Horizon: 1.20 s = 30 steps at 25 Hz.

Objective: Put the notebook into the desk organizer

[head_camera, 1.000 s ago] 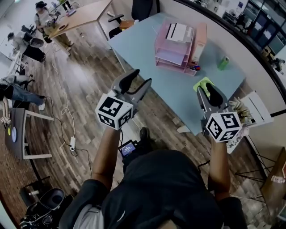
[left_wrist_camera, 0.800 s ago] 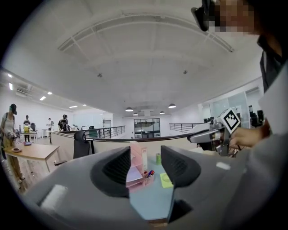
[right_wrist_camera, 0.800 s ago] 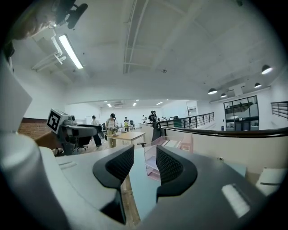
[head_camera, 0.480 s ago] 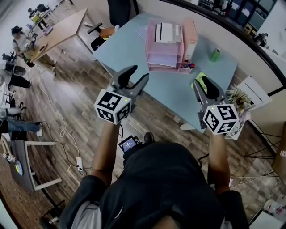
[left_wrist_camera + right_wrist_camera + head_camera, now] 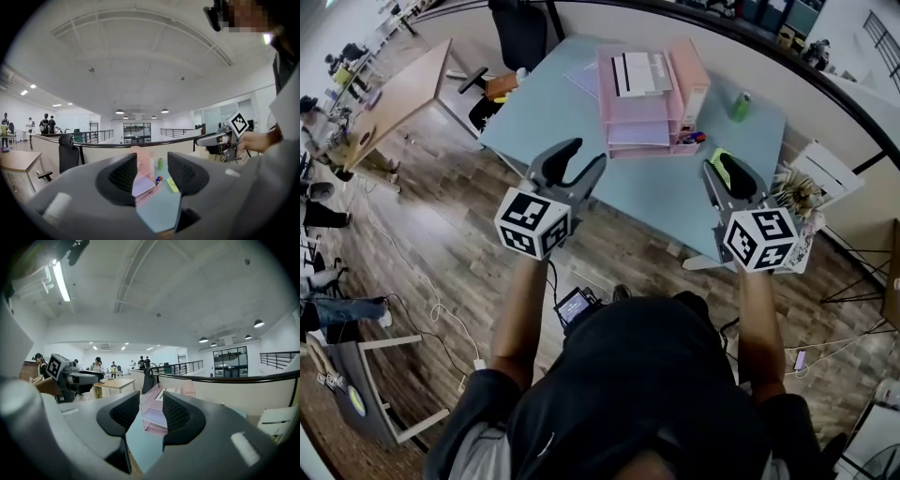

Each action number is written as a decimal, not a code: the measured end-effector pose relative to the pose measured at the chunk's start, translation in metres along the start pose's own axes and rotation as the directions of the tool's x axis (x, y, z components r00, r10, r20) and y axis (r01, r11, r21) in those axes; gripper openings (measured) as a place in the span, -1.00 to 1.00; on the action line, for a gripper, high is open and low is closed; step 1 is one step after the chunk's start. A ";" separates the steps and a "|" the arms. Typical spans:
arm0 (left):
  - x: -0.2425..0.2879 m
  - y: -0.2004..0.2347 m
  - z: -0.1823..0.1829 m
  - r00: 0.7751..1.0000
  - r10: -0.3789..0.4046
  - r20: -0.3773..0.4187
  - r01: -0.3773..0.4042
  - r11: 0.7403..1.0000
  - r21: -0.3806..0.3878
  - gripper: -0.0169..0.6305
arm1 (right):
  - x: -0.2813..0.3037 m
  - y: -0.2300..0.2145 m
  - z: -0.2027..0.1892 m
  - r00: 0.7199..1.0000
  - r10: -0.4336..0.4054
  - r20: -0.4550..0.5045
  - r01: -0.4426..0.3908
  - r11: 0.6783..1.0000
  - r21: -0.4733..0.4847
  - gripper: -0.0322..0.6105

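Notebook (image 5: 720, 158) partly hidden behind right tongs (image 5: 730, 171); bits (image 5: 696, 139) at desk organizer (image 5: 642, 117) front too small to ID

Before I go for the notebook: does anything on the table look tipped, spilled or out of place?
Nothing stands out. The pink desk organizer and green can stand upright on the table, and the notebook lies flat near them.

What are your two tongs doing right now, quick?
Left tongs: open, holding nothing.
Right tongs: open, holding nothing.
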State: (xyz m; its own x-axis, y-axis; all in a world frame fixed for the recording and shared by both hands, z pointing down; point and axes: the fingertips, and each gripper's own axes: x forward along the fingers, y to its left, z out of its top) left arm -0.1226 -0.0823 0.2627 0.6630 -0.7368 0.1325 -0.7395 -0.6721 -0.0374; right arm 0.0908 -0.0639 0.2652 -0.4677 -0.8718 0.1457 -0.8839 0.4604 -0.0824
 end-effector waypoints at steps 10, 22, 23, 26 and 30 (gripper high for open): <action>0.011 0.025 -0.023 1.000 -0.011 0.016 0.013 0.996 -0.092 -0.19 | 0.024 0.004 -0.008 0.999 -0.025 -0.041 0.025 1.000 -0.002 -0.48; 0.050 0.060 -0.050 0.998 0.027 -0.050 -0.035 0.988 -0.149 -0.19 | 0.086 -0.025 -0.025 0.997 0.008 -0.075 -0.005 0.999 0.040 -0.48; 0.054 0.063 -0.054 0.998 0.031 -0.056 -0.040 0.987 -0.156 -0.19 | 0.092 -0.028 -0.028 0.997 0.010 -0.081 -0.007 0.999 0.044 -0.48; 0.065 0.068 -0.067 0.996 0.035 -0.083 -0.050 0.981 -0.187 -0.19 | 0.104 -0.037 -0.038 0.994 0.014 -0.104 -0.008 0.998 0.055 -0.48; 0.080 0.076 -0.086 0.991 0.035 -0.127 -0.062 0.975 -0.213 -0.19 | 0.120 -0.049 -0.052 0.990 0.021 -0.137 -0.010 0.997 0.082 -0.48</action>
State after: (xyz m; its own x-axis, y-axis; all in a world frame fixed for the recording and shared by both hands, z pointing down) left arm -0.1359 -0.1855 0.3559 0.6163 -0.7449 0.2556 -0.7870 -0.5941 0.1662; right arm 0.0773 -0.1822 0.3381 -0.4827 -0.8306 0.2777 -0.8757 0.4541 -0.1642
